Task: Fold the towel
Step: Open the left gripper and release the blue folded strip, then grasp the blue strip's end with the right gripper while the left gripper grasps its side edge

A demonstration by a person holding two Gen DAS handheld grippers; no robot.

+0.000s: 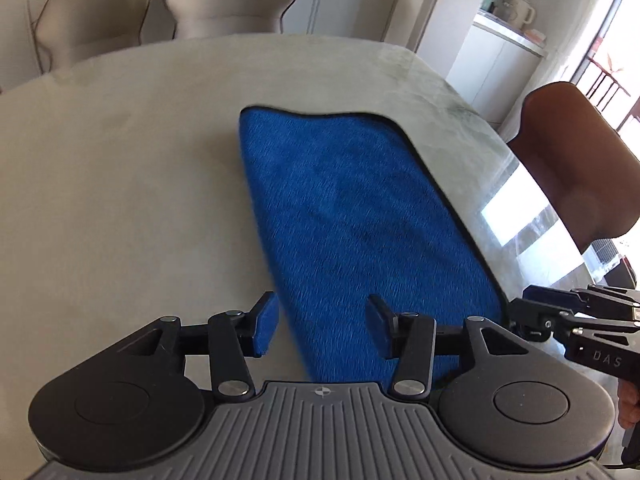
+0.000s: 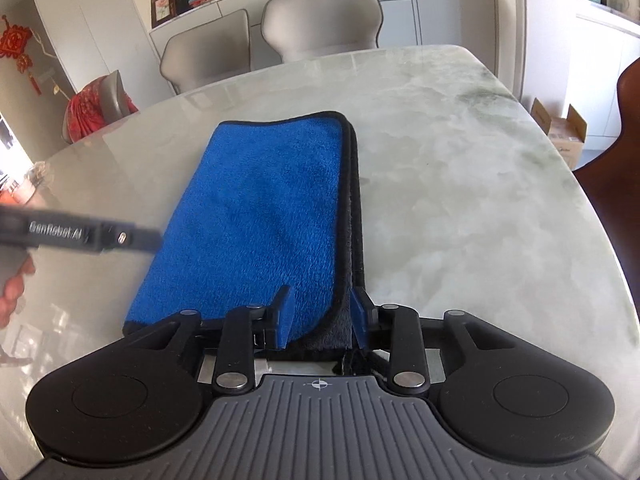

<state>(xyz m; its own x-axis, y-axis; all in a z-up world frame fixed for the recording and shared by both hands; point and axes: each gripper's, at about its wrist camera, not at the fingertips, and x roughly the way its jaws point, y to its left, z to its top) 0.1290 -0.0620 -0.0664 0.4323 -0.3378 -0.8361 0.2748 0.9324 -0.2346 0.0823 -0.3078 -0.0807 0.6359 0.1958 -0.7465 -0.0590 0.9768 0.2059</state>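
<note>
The blue towel (image 1: 352, 216) is lying folded into a long strip on the marble table (image 1: 120, 168). Its right side is showing stacked layers with black trim.

The left gripper (image 1: 324, 324) is hanging over the near end of the towel. Its fingers (image 1: 266, 328) are spread wide apart and are holding nothing.

The right gripper (image 2: 322, 316) is sitting at the near right corner of the towel (image 2: 260, 216). Its fingers (image 2: 284, 320) are apart, with the towel's edge lying between them. Whether they are touching the cloth is hard to tell. Two pale chairs (image 2: 320, 20) are standing behind the table (image 2: 460, 200).
</note>
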